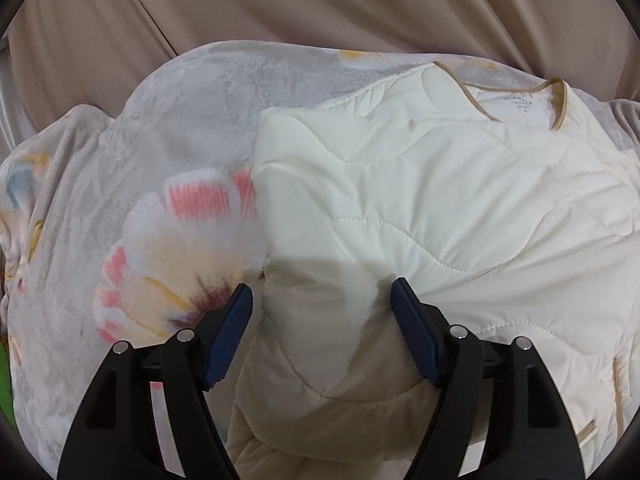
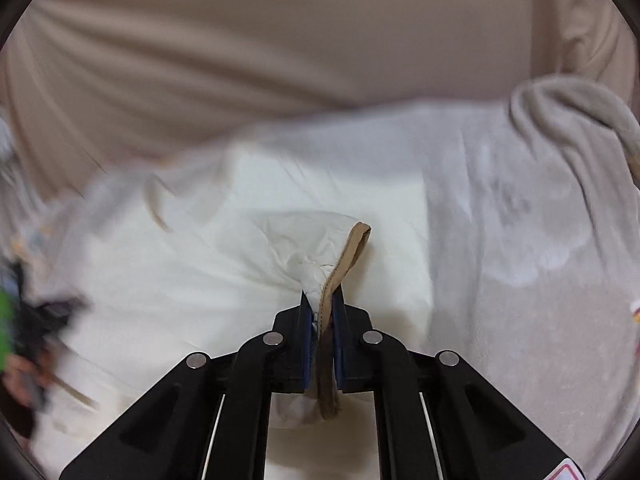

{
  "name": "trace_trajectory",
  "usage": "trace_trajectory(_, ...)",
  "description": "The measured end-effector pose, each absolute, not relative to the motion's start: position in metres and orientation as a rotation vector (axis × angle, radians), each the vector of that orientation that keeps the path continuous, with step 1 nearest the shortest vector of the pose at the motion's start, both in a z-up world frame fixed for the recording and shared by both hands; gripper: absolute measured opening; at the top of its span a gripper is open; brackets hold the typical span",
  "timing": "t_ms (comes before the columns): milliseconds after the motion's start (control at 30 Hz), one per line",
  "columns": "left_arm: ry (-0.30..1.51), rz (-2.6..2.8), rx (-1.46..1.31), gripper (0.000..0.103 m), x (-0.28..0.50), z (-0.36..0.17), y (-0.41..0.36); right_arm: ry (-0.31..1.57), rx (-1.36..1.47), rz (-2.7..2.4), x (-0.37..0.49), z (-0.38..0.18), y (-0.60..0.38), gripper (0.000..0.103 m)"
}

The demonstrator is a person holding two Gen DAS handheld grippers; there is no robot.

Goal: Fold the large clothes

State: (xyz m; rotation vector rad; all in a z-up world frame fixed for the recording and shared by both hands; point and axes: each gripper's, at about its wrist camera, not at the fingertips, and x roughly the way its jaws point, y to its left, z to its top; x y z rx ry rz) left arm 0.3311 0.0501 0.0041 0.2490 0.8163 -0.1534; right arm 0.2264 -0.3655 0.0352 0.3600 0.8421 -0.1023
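1. Behind everything I see a beige curtain (image 1: pixel 320 4), hanging in broad folds across the top of both wrist views.

2. Below it lies a plush grey blanket (image 1: pixel 192 120) with a large printed flower (image 1: pixel 176 248) in pink, cream and yellow (the petals sit just left of my left tool).

3. On the blanket rests the cream quilted jacket (image 1: pixel 420 208), stitched in wavy lines and bound in tan trim (image 1: pixel 560 104) at the collar. It fills the middle and right of the left view; in the right view it spreads, blurred, across the centre.

4. Inside the collar I see a white patch with small grey printed writing (image 1: pixel 520 104), in a few short lines (too small for me to read, so I can give no brand).

5. My left gripper (image 1: pixel 322 294) stands wide, its blue pads (image 1: pixel 412 336) on either side of a rounded fold of the jacket; the right-hand pad touches the cloth, the left-hand one stands clear of it, so nothing is clamped.

6. My right gripper (image 2: pixel 323 300) is narrow, pinched onto the jacket's edge: a strip of tan binding and a tuft of cream cloth rise from between its pads.

7. At the right view's left edge there is a dark blur with a bit of green; I cannot tell what it is.
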Motion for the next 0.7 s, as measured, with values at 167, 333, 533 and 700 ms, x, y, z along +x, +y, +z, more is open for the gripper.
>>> trace_trajectory(167, 0.771, -0.121, 0.289, 0.070, 0.307, 0.017, 0.051, 0.819, 0.316, -0.187, 0.217, 0.047, -0.351, 0.016)
trace_trajectory(333, 0.766, -0.237, 0.274, 0.072, 0.264, 0.033, 0.040, 0.723, 0.285, -0.171, 0.181, 0.098, -0.321, 0.020)
trace_trajectory(533, 0.793, -0.224, 0.297, 0.077, 0.264, 0.011, 0.023, 0.843, 0.214, 0.089, 0.202, 0.072, -0.246, 0.010)
trace_trajectory(700, 0.806, -0.176, 0.274, 0.082, 0.267, 0.009, 0.056, 0.917, 0.260, -0.031, 0.195, 0.036, -0.295, 0.005)
